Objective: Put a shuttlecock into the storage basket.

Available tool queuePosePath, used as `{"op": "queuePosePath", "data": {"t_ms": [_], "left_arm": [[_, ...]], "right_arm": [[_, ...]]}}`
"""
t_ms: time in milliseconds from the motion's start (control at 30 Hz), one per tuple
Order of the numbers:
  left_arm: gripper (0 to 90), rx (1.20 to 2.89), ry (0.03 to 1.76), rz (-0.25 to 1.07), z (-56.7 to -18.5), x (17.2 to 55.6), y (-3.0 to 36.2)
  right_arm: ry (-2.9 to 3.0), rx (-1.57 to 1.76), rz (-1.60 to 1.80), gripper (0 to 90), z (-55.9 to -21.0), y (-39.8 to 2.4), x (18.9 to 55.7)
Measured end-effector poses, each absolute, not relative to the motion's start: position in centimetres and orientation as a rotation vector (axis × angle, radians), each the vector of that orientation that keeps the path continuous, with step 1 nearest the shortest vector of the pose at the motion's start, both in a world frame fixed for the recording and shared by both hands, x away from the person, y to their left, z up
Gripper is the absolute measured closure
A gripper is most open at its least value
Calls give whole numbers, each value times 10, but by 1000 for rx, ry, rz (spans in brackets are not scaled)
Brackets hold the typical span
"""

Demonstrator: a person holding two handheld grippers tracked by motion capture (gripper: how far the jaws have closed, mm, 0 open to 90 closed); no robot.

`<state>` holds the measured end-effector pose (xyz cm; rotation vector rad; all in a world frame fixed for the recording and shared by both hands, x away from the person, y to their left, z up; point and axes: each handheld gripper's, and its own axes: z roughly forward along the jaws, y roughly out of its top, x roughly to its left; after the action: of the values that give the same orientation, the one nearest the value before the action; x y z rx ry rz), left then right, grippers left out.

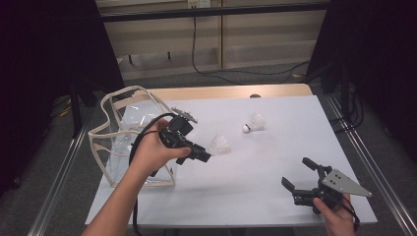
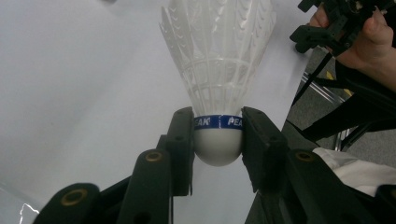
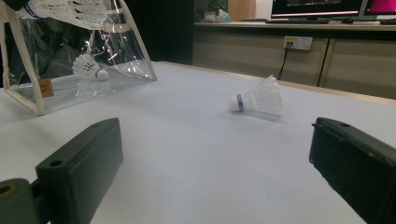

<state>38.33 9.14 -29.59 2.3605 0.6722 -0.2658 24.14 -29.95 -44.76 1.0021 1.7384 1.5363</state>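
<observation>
We saw dim, soft overhead light, faint shadows on the white table (image 1: 275,162), glare on the clear bag (image 3: 112,51), blurred near jaws.

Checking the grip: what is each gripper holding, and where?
Left gripper clamps a white feathered shuttlecock by its rounded cork base; right gripper holds nothing.

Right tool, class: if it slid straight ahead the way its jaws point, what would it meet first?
Probably the loose shuttlecock lying on the white table; the right tool stands open, the path between looks free, though depth is uncertain.
</observation>
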Motion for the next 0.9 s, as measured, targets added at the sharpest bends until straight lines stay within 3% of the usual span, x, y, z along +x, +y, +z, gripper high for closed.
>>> {"op": "queuePosePath", "data": {"t_ms": [900], "left_arm": [[656,2332,728,-249,-280,394,98]], "right_arm": [[1736,1000,1540,24,-448,-300,241]]}}
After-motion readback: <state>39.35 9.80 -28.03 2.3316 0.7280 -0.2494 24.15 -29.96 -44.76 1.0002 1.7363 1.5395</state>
